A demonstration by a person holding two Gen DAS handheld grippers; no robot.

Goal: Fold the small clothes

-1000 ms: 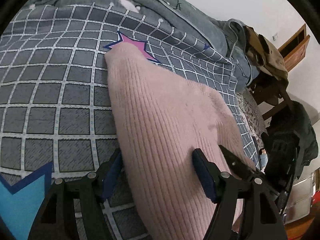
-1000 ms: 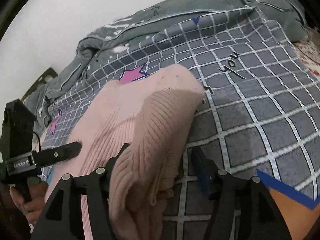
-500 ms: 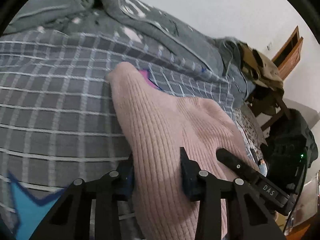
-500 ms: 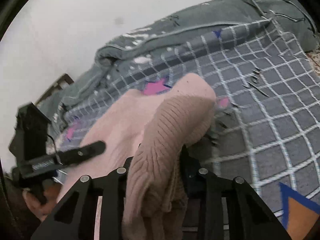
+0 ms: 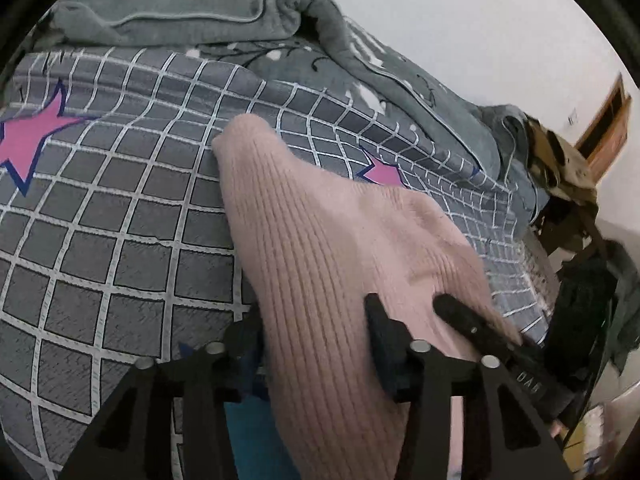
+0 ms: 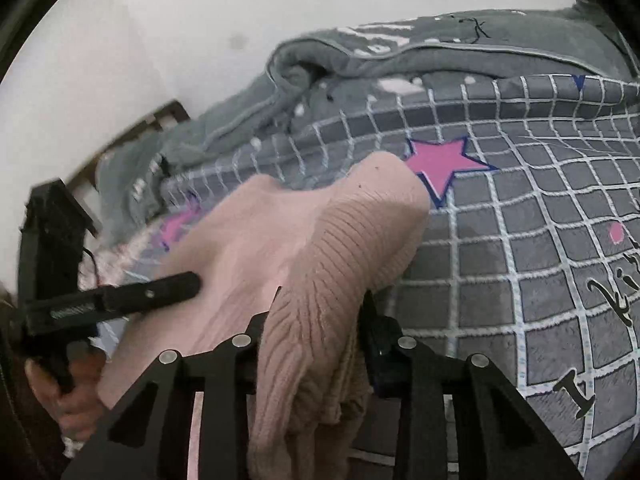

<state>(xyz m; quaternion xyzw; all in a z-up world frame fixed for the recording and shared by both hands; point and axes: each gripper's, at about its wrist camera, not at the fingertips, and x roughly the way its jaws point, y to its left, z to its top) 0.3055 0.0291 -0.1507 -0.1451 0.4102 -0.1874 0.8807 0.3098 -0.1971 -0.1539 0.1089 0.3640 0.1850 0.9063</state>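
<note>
On bedspread (image 5: 120, 220), grippers pinch sweater (image 5: 320, 260) (pink).

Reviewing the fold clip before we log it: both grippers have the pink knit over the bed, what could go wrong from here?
1. Both jaws are opening with knit between them: the left gripper or right gripper could drop the pink sweater mid-fold.
2. The right gripper holds a thick bunched wad, so the fold may land lumpy.
3. The checked bedcover is soft and wrinkled; the sweater's far tip may drag and skew.
</note>
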